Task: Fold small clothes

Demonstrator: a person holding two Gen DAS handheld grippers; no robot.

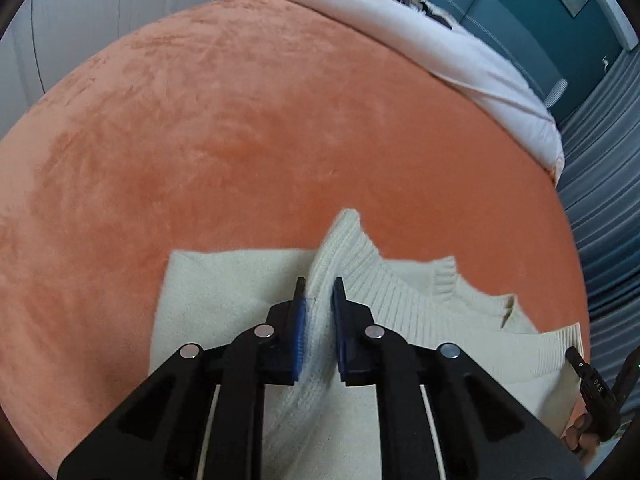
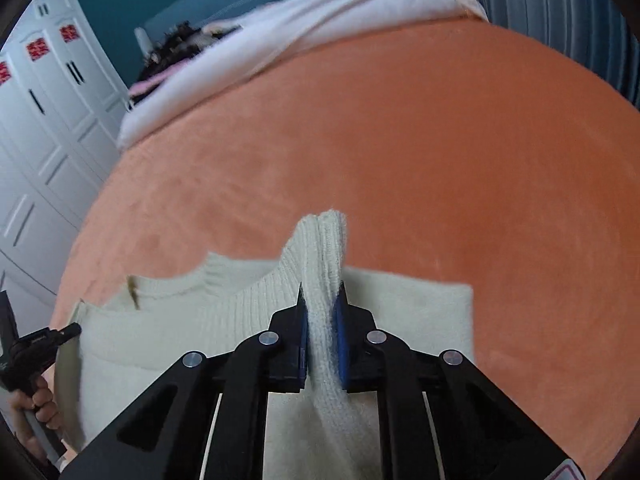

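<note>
A cream knitted sweater lies on the orange blanket, partly lifted. My left gripper is shut on a bunched ribbed edge of it, the knit squeezed between the blue pads and sticking out past the tips. In the right wrist view the same cream sweater spreads below, and my right gripper is shut on another ribbed fold that stands up between its pads. The ribbed hem sags between the two grips. The other gripper's tool and the hand holding it show at the frame edges.
The orange blanket covers a bed. A white duvet and dark clothes lie bunched at its far end. White wardrobe doors stand to one side and a grey striped wall to the other.
</note>
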